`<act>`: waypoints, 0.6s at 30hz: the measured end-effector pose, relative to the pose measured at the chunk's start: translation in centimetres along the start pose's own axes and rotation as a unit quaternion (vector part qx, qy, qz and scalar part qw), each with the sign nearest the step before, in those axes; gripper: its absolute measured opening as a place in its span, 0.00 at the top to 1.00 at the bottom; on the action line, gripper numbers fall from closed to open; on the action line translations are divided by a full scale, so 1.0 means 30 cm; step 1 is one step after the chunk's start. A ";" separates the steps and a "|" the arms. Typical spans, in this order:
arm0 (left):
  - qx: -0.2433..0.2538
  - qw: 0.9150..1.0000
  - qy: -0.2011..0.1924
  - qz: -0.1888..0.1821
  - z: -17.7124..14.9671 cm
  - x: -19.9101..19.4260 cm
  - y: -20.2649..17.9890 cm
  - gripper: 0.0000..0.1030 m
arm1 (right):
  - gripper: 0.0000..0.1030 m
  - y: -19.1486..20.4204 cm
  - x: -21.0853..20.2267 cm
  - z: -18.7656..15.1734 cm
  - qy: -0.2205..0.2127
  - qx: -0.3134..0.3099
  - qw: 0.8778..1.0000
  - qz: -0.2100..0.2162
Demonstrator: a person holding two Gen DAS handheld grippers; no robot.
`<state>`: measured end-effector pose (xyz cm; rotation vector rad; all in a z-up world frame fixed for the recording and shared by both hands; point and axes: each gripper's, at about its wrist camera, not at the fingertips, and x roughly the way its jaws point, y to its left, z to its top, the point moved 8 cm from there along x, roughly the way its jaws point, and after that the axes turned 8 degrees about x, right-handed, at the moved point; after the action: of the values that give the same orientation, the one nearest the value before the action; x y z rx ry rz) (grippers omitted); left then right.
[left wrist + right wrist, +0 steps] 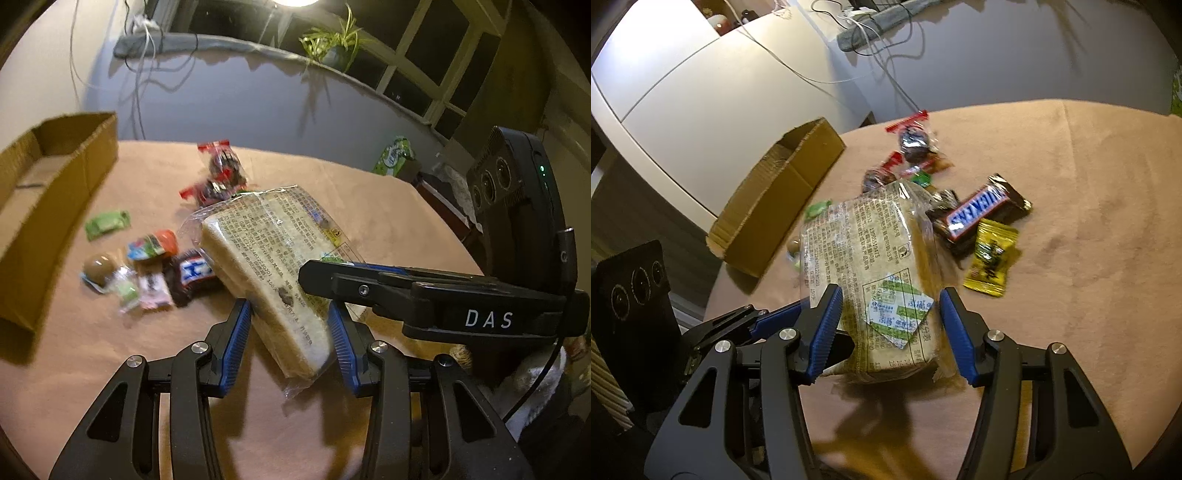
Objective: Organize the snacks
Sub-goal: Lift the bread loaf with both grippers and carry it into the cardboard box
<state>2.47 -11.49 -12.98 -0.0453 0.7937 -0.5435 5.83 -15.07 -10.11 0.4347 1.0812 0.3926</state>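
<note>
A wrapped loaf of sliced bread [273, 254] is held tilted above the pink-clothed table [110, 350]. My left gripper [290, 325] is shut on its near end, blue pads on both sides. My right gripper [332, 273] comes in from the right and grips the pack's other corner. In the right wrist view the bread [871, 258] sits between the right gripper's [890, 314] blue pads, with the left gripper's finger [768, 321] at its lower left. An open cardboard box [48, 206] stands at the left; it also shows in the right wrist view [775, 199].
Small snacks lie on the cloth: a Snickers bar [979, 210], a yellow packet [991, 258], red-wrapped dates [221, 170], a green candy [107, 223], a round chocolate [98, 267]. A grey wall, cables and a plant [332, 44] stand behind the table.
</note>
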 end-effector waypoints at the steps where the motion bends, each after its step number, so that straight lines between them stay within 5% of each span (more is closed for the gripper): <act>1: 0.002 1.000 -0.005 0.004 0.005 -0.011 0.006 0.60 | 0.43 0.015 -0.001 0.004 -0.002 -0.004 1.000 0.001; 18: -0.016 0.995 -0.079 0.064 0.091 -0.190 0.197 0.60 | 0.43 0.306 0.052 0.105 -0.016 -0.082 0.996 0.024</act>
<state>3.74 -4.08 -8.65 -0.0660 0.6467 -0.4008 8.47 -6.93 -5.25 0.3199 1.0003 0.5122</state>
